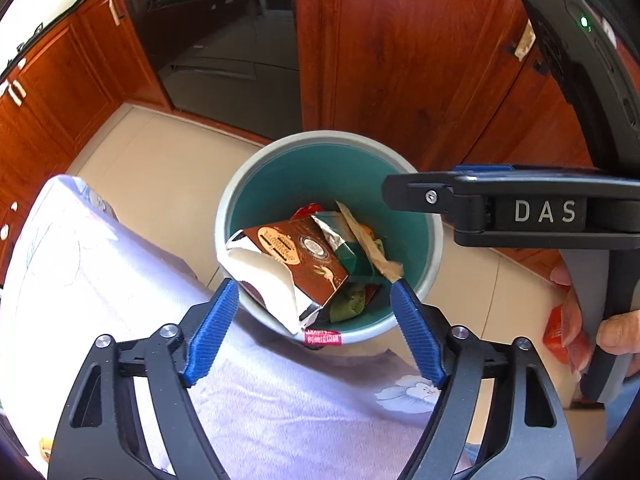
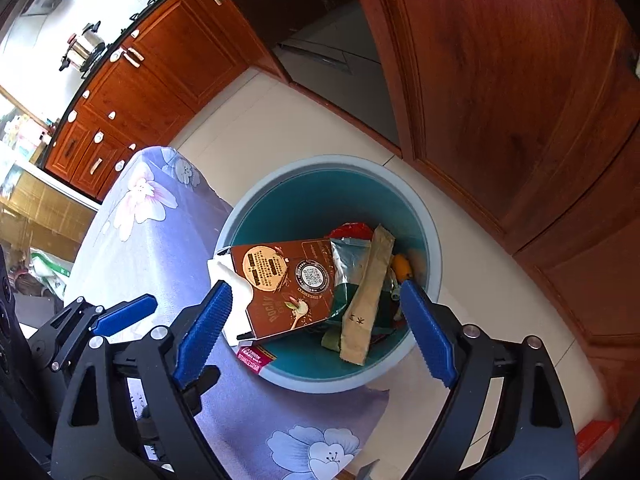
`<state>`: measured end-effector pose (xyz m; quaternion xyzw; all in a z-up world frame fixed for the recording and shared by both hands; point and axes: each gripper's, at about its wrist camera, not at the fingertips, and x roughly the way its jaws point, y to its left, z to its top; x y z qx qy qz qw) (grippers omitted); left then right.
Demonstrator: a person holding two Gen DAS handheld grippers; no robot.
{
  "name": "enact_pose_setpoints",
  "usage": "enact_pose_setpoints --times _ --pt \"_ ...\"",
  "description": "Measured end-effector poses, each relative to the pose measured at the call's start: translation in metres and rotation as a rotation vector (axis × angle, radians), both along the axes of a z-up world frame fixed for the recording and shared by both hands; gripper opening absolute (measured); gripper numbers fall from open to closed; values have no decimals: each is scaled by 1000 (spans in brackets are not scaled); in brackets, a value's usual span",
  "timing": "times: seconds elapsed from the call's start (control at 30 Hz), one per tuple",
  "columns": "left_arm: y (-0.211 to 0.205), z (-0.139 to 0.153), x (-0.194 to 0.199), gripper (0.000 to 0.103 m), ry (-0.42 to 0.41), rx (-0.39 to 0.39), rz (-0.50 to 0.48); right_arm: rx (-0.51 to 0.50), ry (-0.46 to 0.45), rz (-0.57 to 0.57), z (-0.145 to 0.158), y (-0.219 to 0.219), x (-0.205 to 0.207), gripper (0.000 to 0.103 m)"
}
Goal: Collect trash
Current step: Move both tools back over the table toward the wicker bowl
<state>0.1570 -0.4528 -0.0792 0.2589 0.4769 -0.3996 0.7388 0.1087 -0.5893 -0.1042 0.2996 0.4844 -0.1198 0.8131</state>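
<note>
A round trash bin (image 1: 320, 138) (image 2: 320, 162), grey-rimmed and teal inside, stands on the floor against the table's edge. In it a brown snack box (image 1: 296, 256) (image 2: 280, 280) leans on the near rim, beside a green foil packet (image 1: 344, 244) (image 2: 352, 256), a tan paper sachet (image 2: 368, 292) and a red wrapper (image 2: 352, 230). My left gripper (image 1: 316, 292) hangs open above the bin's near side, nothing pressed between its blue pads. My right gripper (image 2: 316, 292) is open above the bin too, its jaws bare.
A table under a purple floral cloth (image 1: 100, 260) (image 2: 160, 240) lies left of the bin. Red-brown cabinets (image 1: 400, 60) and a dark oven door (image 1: 220, 40) stand behind it across the pale tiled floor. A hand (image 1: 616, 328) grips the right tool's handle near an orange packet (image 1: 556, 332).
</note>
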Motion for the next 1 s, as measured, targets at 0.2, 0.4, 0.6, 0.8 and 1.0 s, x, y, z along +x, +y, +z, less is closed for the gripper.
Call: enact_pose_setpoints --times 0.2,0.4,0.6,0.8,1.0 --pt "7 8 -3 91 1 -22 21 -10 13 10 5 9 -5 88" --pt "20 21 -12 96 -13 -52 31 -34 13 30 17 22 -9 88" --pt "41 35 -20 97 -20 -84 51 -52 -2 42 34 39 -17 88" --pt "72 46 -29 98 -40 -103 87 -69 -31 78 52 66 -22 88" --pt "124 56 -35 98 -74 -109 156 -76 -49 148 64 110 -15 88"
